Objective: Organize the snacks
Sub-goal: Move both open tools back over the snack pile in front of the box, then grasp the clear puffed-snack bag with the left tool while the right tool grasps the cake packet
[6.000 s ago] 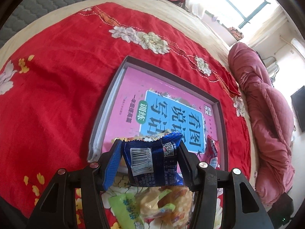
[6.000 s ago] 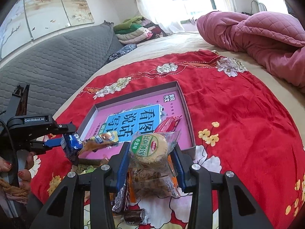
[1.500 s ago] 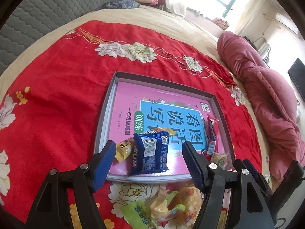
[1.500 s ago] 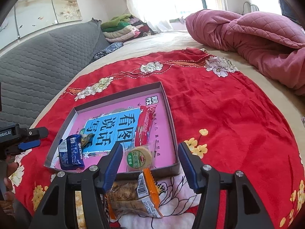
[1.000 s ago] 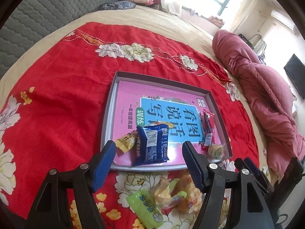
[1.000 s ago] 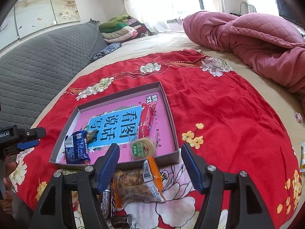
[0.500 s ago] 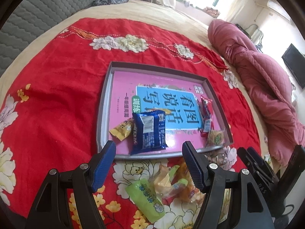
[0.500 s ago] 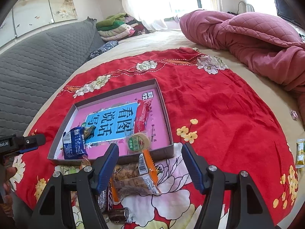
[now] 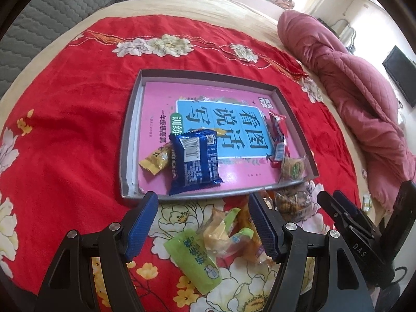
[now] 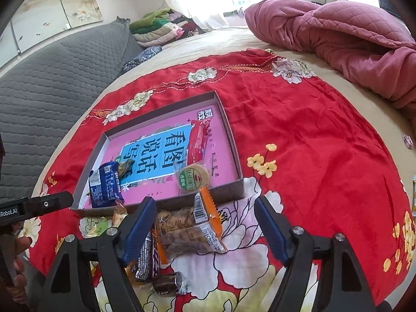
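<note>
A grey box lid (image 9: 130, 130) (image 10: 234, 140) lined with a pink book lies on the red cloth. In it lie a blue packet (image 9: 193, 162) (image 10: 105, 184), a yellow packet (image 9: 154, 160), a red sausage stick (image 9: 277, 132) (image 10: 197, 140) and a round biscuit pack (image 9: 293, 167) (image 10: 193, 175). My left gripper (image 9: 204, 225) is open and empty above a green packet (image 9: 193, 256) and other loose snacks. My right gripper (image 10: 205, 227) is open and empty above an orange-ended cracker pack (image 10: 189, 230) in front of the lid.
A crumpled pink quilt (image 10: 338, 31) lies at the far right of the bed. A grey quilted headboard (image 10: 52, 83) and folded clothes (image 10: 161, 27) are at the back left. More small snacks, one dark brown (image 10: 169, 284), lie near the bed's front edge.
Six seconds ago each gripper held a packet: the blue one and the round biscuit pack. Both now lie in the lid. Both open grippers have drawn back toward the loose snacks.
</note>
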`<action>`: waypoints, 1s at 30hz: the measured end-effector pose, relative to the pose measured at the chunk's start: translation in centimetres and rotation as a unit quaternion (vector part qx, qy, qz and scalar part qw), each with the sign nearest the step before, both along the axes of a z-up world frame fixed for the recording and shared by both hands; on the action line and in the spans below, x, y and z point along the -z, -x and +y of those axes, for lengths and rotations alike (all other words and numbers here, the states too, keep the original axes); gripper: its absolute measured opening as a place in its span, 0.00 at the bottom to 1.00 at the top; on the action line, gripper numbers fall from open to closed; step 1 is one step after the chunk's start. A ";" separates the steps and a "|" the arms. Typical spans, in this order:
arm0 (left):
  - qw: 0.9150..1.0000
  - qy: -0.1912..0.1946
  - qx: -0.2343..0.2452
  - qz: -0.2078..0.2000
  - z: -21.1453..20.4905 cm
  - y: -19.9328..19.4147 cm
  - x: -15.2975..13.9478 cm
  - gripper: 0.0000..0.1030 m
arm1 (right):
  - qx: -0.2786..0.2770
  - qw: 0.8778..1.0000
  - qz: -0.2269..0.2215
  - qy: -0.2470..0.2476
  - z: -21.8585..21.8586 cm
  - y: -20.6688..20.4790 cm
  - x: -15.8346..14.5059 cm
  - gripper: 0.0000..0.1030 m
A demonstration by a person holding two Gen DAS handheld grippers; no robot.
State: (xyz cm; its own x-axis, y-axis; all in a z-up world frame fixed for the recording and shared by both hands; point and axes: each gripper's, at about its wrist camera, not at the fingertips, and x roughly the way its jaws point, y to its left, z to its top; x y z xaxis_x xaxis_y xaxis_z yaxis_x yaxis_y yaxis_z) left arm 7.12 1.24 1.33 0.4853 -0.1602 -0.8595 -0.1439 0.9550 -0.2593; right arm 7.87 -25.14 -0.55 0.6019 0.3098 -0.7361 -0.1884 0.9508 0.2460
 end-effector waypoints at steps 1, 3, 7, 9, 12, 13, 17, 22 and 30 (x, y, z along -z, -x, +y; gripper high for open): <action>1.000 0.001 0.002 0.001 -0.1 0.0 0.0 0.72 | -0.003 1.000 0.002 0.002 0.2 0.0 0.1 0.75; 1.000 0.001 0.007 0.005 -0.5 0.1 0.1 0.72 | -0.005 1.000 0.003 0.006 0.3 0.2 0.1 0.75; 1.000 0.000 0.020 0.009 -1.4 0.2 0.0 0.72 | -0.013 1.000 0.006 0.007 0.7 0.3 0.3 0.75; 1.000 0.000 0.024 0.012 -1.8 0.3 0.1 0.72 | -0.018 1.000 0.008 0.008 0.9 0.4 0.4 0.75; 0.999 0.007 0.033 0.020 -2.4 0.3 0.3 0.72 | -0.023 1.000 0.010 0.014 1.1 0.4 0.6 0.75; 0.999 0.009 0.035 0.022 -2.6 0.3 0.3 0.72 | -0.024 1.000 0.012 0.015 1.1 0.4 0.7 0.75; 0.998 0.019 0.051 0.027 -3.6 0.6 0.5 0.72 | -0.024 0.999 0.019 0.019 1.0 0.2 1.1 0.76; 0.997 0.022 0.073 0.033 -4.7 0.6 1.0 0.72 | -0.015 0.999 0.026 0.019 0.4 0.0 1.6 0.76; 0.996 0.032 0.070 0.051 -5.6 0.2 1.9 0.72 | -0.014 0.999 0.023 0.022 -0.8 0.3 1.3 0.76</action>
